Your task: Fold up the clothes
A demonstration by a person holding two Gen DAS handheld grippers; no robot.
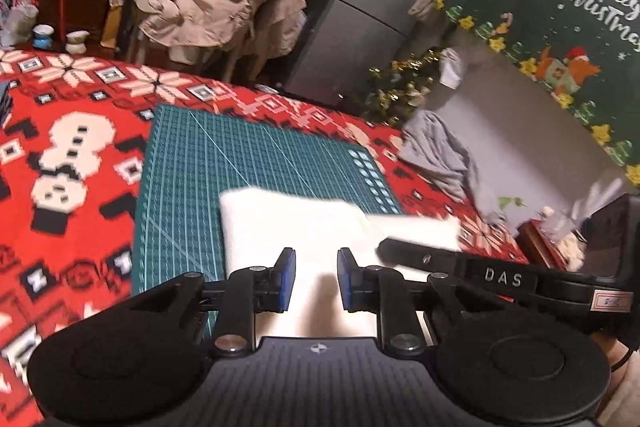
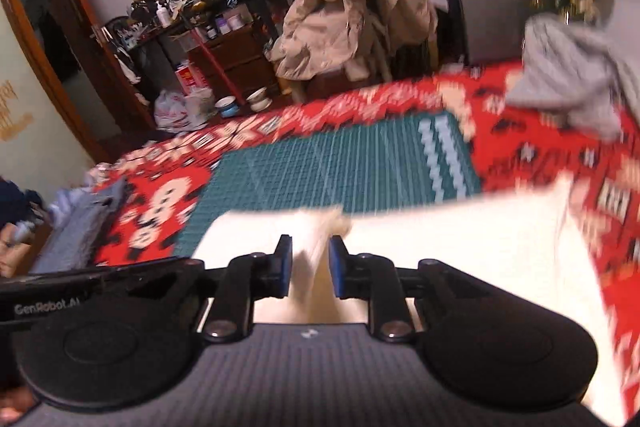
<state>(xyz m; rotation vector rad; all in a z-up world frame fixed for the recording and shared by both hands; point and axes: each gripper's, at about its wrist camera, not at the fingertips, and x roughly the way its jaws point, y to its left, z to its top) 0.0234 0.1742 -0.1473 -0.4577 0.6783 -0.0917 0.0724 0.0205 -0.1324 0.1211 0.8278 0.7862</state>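
The white garment lies flat on the near half of the green cutting mat, with one part running past the mat's right edge onto the red patterned cloth that covers the bench. The far half of the mat is bare. Beyond the mat's far right corner a crumpled grey garment lies on the red cloth, well apart from the white one.

The left gripper hangs over the white garment, jaws parted, with nothing pressed between the blue pads. The right gripper is also part open; a raised fold of white fabric stands between its pads, but motion blur prevents confirming contact.

In the left wrist view the right gripper's black arm crosses the garment's right part and hides its edge. The near edge of the garment is cut off behind both gripper bodies. The right wrist view is blurred throughout; the mat's grid lines are smeared.
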